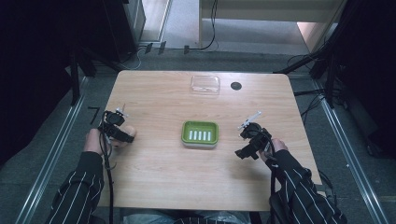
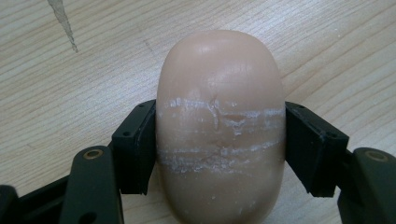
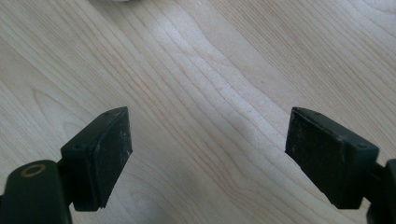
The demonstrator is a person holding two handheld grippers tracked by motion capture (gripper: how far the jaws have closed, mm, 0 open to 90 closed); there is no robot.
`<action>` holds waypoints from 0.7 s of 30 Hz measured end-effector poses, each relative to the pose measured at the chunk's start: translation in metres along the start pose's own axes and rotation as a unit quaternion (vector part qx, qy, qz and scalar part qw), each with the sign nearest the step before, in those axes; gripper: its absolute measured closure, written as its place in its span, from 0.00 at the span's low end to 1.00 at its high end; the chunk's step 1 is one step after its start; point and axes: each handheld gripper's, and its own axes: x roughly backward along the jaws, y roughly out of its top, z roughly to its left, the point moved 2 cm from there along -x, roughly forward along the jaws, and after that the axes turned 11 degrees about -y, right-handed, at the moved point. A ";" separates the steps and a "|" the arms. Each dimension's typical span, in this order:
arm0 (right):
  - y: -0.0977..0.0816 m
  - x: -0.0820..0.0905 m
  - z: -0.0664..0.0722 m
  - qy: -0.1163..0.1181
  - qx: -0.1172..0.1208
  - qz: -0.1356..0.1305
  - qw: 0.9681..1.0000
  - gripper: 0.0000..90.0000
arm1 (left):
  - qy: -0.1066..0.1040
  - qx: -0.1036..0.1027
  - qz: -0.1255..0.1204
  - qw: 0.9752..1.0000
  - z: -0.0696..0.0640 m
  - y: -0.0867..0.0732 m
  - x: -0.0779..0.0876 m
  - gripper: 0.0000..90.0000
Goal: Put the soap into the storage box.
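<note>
Seen from the high view, the wooden table (image 1: 154,177) carries a green soap dish (image 1: 200,133) at frame centre with white slats inside, a clear plastic lid (image 1: 205,83) near the top edge and a dark round hole (image 1: 236,86) just right of it. Left gripper (image 1: 122,131) sits at left-centre of the frame, a tan soap bar (image 1: 128,132) poking out by its tip. Right gripper (image 1: 246,148) is at right-centre, over bare wood, well apart from the dish.

Left gripper view — the soap bar (image 2: 220,126) stands centre frame, rounded end up, white scuff lines across its middle. Both black jaws press its sides, pinching it, with table grain behind.

Right gripper view — jaws spread wide at the lower corners, nothing between them but pale wood grain.
</note>
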 end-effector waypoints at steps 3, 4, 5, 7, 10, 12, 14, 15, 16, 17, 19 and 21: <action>0.000 0.000 0.000 0.000 0.000 0.001 1.000 0.17 | -0.004 -0.001 0.000 1.000 -0.001 0.000 0.000 0.37; 0.000 0.000 0.000 0.000 0.000 0.001 1.000 0.17 | -0.004 -0.001 -0.001 1.000 -0.001 0.001 0.000 0.37; 0.000 0.000 0.000 0.001 0.000 0.001 1.000 0.17 | -0.005 0.001 -0.004 1.000 -0.001 0.001 0.001 0.37; 0.000 -0.001 -0.001 0.001 0.000 0.001 1.000 0.17 | 0.001 -0.005 -0.006 1.000 -0.003 0.001 0.002 0.37; 0.000 0.000 -0.001 0.000 -0.001 0.002 1.000 0.17 | 0.001 -0.005 -0.016 1.000 -0.004 0.002 0.005 0.37; -0.001 0.000 -0.002 -0.001 0.000 0.002 1.000 0.17 | 0.004 -0.013 -0.009 1.000 -0.005 0.002 0.007 0.37; -0.001 0.000 -0.002 0.000 0.000 0.004 1.000 0.17 | 0.001 -0.016 -0.012 1.000 -0.007 0.002 0.008 0.37; -0.001 0.000 -0.002 0.000 -0.001 0.004 1.000 0.17 | 0.003 -0.018 -0.013 1.000 -0.008 0.002 0.009 0.37; -0.001 0.000 -0.002 0.000 -0.001 0.003 1.000 0.17 | 0.004 -0.021 -0.011 1.000 -0.009 0.003 0.011 0.37; -0.001 0.000 -0.002 0.000 -0.003 0.004 1.000 0.17 | 0.005 -0.024 -0.014 1.000 -0.010 0.003 0.011 0.37; -0.001 -0.001 -0.003 -0.001 -0.003 0.005 1.000 0.17 | 0.000 -0.025 -0.016 1.000 -0.011 0.003 0.012 0.37; -0.001 -0.001 -0.002 -0.001 -0.003 0.004 1.000 0.17 | -0.001 -0.028 -0.016 0.999 -0.013 0.004 0.012 0.37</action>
